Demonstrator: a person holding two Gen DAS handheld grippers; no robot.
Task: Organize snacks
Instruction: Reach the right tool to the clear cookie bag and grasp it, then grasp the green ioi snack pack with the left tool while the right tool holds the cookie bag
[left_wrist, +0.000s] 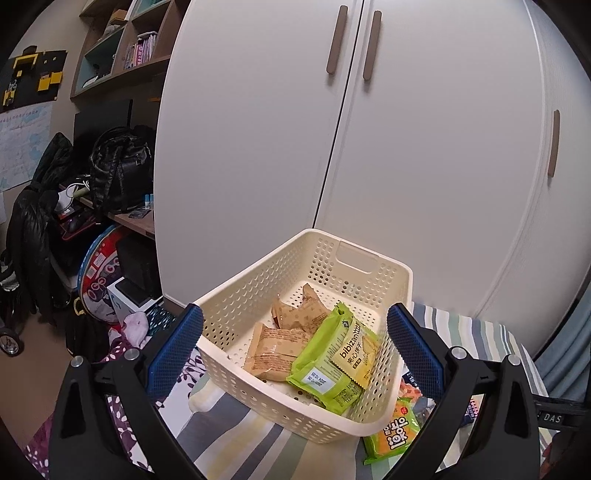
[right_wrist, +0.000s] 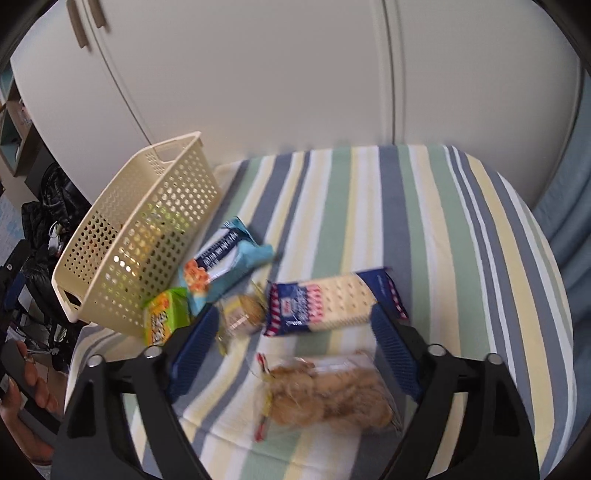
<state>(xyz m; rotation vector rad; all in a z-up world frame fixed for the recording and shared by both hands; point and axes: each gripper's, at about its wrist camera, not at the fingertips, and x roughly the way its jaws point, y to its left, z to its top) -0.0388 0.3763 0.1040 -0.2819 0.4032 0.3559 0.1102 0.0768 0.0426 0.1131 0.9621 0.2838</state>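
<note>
Blurred cookie bag (right_wrist: 328, 395) between open right hand-held gripper (right_wrist: 295, 354) fingers.

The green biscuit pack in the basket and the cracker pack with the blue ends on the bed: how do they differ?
The green biscuit pack lies inside the cream basket, leaning on brown packets; the cracker pack lies flat on the striped cover, outside the basket. The green biscuit pack's wrapper is opaque with a yellow label; the cracker pack's middle shows pale crackers. Neither is held: both are sealed.
</note>
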